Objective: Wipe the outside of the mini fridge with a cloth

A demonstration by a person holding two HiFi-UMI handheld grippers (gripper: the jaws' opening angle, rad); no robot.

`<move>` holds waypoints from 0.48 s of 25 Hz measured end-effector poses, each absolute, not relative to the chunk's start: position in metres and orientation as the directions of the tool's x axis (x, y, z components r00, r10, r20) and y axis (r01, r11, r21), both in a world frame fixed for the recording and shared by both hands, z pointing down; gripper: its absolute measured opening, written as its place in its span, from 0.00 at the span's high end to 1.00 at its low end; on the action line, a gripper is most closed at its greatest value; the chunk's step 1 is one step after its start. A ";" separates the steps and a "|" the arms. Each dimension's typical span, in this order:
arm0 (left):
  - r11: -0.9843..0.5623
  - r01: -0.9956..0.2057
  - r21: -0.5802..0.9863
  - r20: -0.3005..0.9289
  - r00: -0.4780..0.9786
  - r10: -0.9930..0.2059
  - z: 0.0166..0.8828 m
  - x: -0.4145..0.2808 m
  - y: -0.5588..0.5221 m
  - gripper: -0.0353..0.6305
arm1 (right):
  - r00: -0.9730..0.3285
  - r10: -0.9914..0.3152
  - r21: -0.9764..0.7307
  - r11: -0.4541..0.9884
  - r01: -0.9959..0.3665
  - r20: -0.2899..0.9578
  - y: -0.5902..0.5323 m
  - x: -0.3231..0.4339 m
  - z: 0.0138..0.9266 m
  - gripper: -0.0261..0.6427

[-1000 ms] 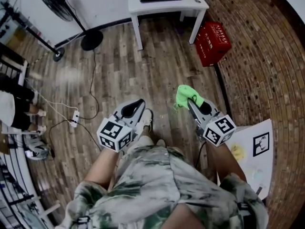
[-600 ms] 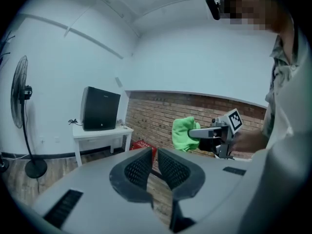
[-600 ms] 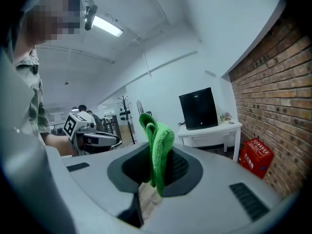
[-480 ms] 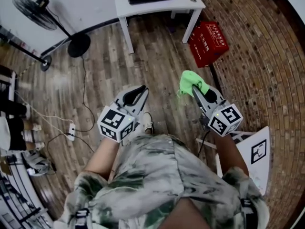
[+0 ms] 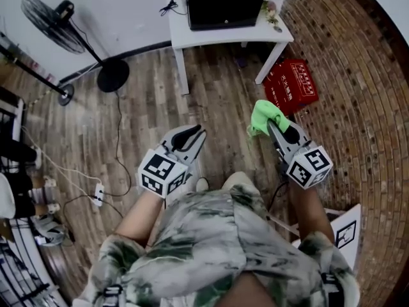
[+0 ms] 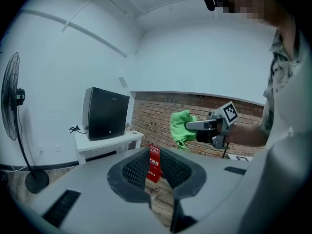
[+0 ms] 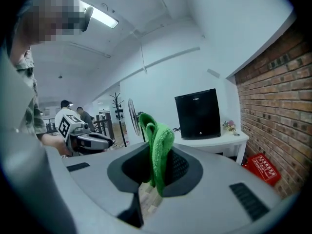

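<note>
Jaws of the right gripper (image 7: pixel 155 168) are clamped on a fold of the green cloth (image 7: pixel 159 143), most of which stands loose above the tips. The left gripper (image 6: pixel 152 172) is held beside it, slightly parted and with nothing between its jaws. Both hang over the wooden floor (image 5: pixel 147 107), well apart from the black mini fridge (image 5: pixel 223 4). The fridge stands at the back edge of the white table (image 5: pixel 192 36), and a red crate (image 5: pixel 292 87) sits on the floor by the table's right front leg. Wiping looks not yet begun. Such a thin pinch may let the cloth drag out once it is pressed on the fridge, so bare jaw tips could scrape the casing. A hard push might also slide the fridge along the table.
</note>
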State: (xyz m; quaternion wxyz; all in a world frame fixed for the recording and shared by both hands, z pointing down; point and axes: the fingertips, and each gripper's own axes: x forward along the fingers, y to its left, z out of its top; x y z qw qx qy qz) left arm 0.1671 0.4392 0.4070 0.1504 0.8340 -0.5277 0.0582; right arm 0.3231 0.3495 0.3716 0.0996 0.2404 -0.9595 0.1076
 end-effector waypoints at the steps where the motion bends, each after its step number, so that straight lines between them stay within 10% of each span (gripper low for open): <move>1: -0.399 -0.897 0.190 0.257 0.438 -0.861 0.406 0.164 0.431 0.87 | -0.867 -0.436 -0.153 0.865 -0.478 0.240 0.339 0.318 0.368 0.86; 12: -0.414 -0.890 0.190 0.250 0.452 -0.856 0.391 0.135 0.291 0.91 | -0.917 -0.342 -0.114 0.922 -0.370 0.205 0.183 0.249 0.340 0.86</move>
